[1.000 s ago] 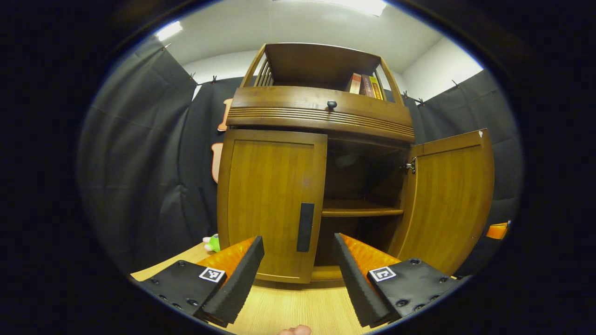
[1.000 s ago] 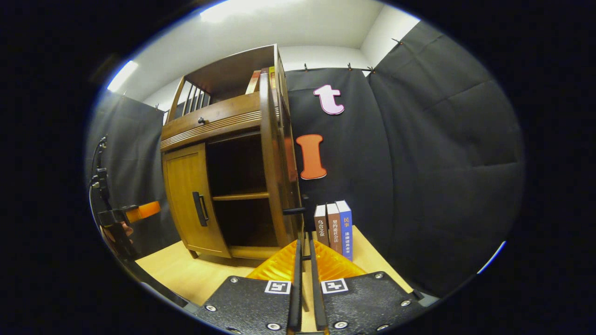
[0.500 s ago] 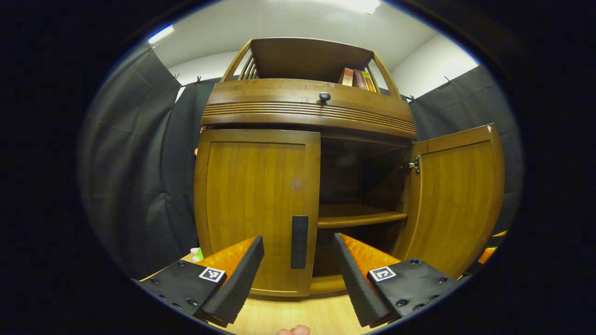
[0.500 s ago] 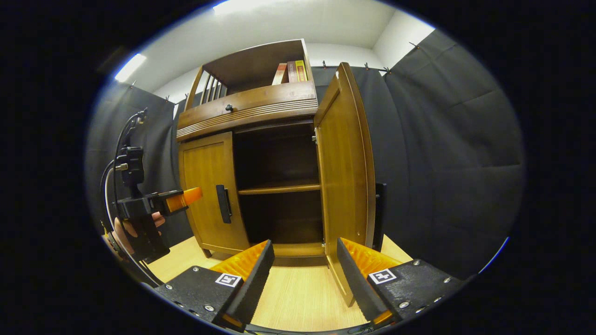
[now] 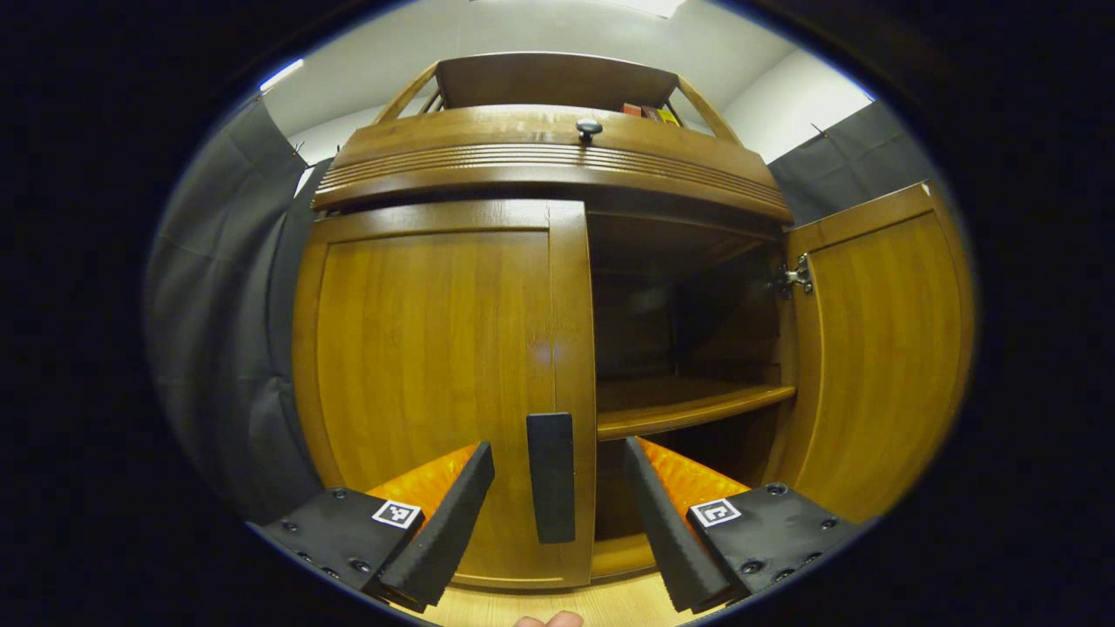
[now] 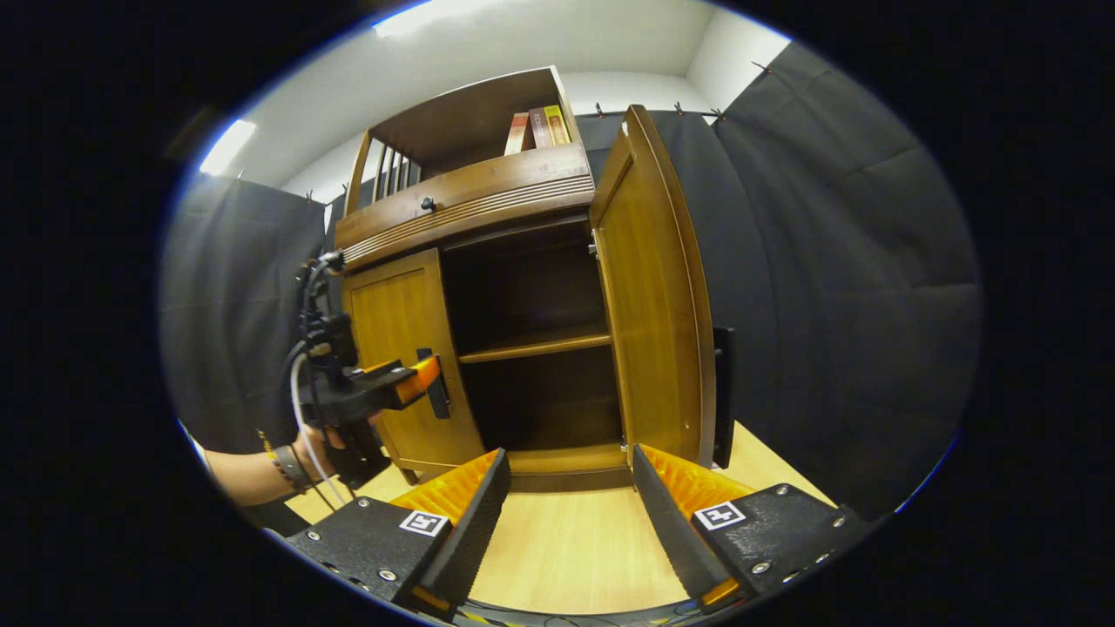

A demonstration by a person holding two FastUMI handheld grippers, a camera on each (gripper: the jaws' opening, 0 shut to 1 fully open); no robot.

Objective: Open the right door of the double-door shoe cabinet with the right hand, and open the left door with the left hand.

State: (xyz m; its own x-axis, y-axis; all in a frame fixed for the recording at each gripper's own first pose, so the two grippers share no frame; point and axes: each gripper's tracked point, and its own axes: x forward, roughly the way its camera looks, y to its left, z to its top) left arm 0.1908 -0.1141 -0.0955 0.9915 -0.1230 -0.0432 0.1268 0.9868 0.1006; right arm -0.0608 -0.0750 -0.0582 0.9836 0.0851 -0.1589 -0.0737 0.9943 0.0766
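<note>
Shoe cabinet (image 5: 557, 165) sits on the desk (image 6: 566, 549) with its right door (image 6: 653, 296) swung wide open, so you can see the inner shelf (image 5: 688, 405). Left door (image 5: 435, 374) is shut. Left hand-held gripper (image 5: 557, 514) has its fingers spread apart on either side of the left door's black handle (image 5: 551, 477), not squeezing it. Right hand-held gripper (image 6: 566, 522) is gaping too, holding nothing, low over the desk in front of the cabinet. Some books (image 6: 538, 129) stand up on the top shelf.
</note>
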